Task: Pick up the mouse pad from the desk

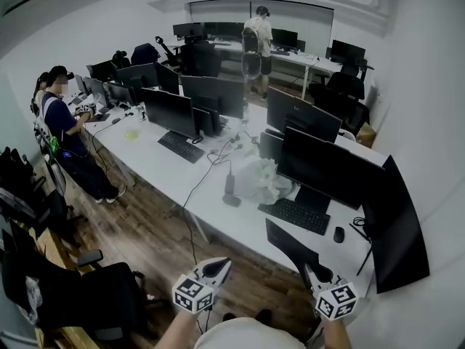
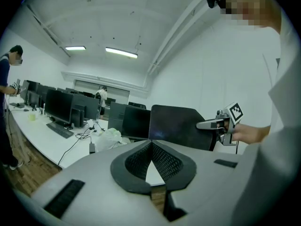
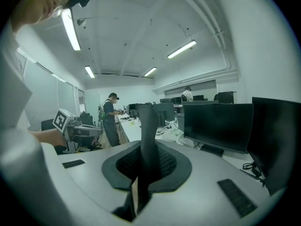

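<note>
Right hand-held gripper [image 1: 317, 273] clamps mouse pad [image 1: 288, 243] edge above desk [image 1: 149, 164] edge.

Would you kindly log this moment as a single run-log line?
right gripper: shut on mouse pad | mouse pad: held off the desk | left gripper: shut, empty | stage: pad picked up

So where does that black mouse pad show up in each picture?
Head view: mouse pad lower right, held up by the right claw.
Left gripper view: right of centre, a broad dark sheet.
Right gripper view: dead centre, edge-on between the jaws.
Shared landmark: the white plastic bag on the desk.
</note>
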A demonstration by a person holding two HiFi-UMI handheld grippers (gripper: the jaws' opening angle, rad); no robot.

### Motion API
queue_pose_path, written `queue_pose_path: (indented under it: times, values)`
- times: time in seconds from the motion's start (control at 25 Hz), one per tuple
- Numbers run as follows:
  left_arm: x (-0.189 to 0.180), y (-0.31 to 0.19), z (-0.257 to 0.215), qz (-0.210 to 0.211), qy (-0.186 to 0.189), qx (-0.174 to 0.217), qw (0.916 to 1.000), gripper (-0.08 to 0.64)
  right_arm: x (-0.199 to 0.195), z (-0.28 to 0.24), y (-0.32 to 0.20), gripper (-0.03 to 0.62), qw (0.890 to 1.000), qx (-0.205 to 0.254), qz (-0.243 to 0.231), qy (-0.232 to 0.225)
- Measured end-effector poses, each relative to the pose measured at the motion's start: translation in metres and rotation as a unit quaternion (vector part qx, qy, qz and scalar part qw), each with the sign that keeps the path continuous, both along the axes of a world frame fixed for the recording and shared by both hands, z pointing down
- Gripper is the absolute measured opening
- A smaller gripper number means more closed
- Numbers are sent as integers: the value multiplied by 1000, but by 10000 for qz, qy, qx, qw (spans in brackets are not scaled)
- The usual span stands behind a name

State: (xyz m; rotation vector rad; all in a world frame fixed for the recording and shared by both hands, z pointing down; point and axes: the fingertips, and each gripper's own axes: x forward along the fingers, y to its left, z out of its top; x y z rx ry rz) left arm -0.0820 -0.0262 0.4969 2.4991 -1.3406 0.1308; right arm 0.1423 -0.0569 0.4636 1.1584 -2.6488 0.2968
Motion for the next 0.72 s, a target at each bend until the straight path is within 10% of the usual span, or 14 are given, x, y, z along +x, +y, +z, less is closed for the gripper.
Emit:
queue_pose_path:
  times: [0.72]
  values:
    - [-22, 17, 8, -56, 145, -19, 9999, 17, -19, -1, 10, 40, 9999, 42, 51, -121]
